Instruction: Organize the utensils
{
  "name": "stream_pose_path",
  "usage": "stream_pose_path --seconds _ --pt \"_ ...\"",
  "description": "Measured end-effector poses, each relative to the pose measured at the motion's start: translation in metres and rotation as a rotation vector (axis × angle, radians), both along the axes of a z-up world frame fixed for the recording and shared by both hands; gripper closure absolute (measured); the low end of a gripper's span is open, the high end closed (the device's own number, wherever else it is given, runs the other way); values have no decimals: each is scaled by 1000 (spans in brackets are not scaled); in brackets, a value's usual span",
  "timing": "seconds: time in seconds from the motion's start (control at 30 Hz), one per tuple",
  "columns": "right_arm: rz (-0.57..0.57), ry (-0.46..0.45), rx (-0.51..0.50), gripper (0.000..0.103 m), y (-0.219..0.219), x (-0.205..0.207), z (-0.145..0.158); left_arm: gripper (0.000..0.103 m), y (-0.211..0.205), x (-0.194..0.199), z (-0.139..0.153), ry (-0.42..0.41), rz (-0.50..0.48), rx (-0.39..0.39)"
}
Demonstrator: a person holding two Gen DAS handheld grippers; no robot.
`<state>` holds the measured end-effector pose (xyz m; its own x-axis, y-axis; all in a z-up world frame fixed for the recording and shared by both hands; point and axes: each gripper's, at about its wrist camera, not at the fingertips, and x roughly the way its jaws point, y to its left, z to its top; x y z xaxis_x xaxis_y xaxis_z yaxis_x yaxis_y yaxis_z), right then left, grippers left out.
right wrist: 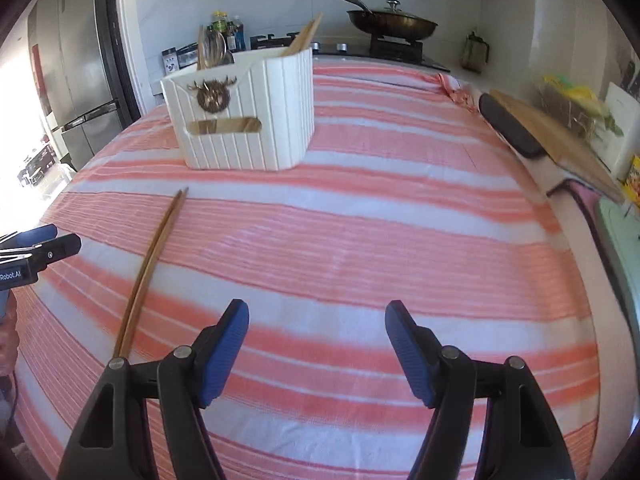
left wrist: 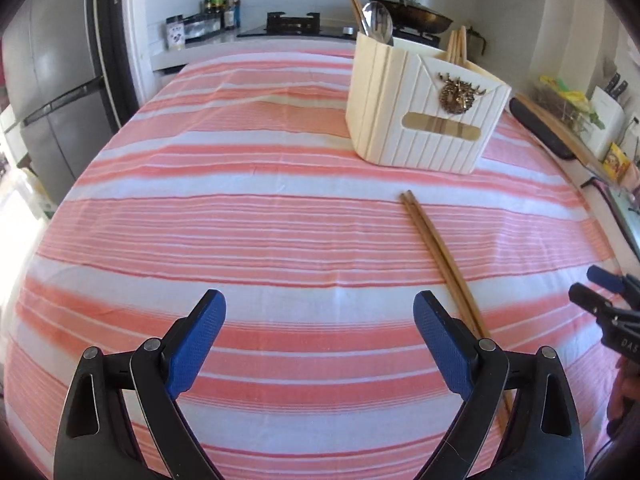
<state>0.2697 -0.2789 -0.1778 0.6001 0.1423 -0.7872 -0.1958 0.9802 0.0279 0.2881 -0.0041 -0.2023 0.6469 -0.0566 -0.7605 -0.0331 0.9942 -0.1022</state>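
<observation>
Matt striped cloth tablecloth (left wrist: 240, 216), wooden chopsticks (left wrist: 436, 256), ribbed plastic holder (left wrist: 416, 120), shiny metal spoon (left wrist: 378, 22)

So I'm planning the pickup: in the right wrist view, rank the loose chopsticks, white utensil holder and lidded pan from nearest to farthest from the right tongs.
1. Loose chopsticks, on the cloth, left.
2. White utensil holder, farther back, left of centre.
3. Lidded pan, on the stove at the back.

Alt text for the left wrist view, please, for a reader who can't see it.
The open, empty left gripper hovers over a pink-and-white striped tablecloth, with a pair of wooden chopsticks lying just right of it. Behind stands a cream utensil holder holding a spoon and more chopsticks; the right gripper shows at the right edge.
</observation>
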Motion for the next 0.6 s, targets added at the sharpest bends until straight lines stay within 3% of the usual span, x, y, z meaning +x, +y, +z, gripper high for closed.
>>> stream_pose_path --seconds 0.2,0.6 --pt "-25 47 -23 31 4 -8 -26 8 3 -1 -26 40 26 -11" --pt "-34 27 -27 29 5 -12 -28 3 0 1 -28 49 27 7"
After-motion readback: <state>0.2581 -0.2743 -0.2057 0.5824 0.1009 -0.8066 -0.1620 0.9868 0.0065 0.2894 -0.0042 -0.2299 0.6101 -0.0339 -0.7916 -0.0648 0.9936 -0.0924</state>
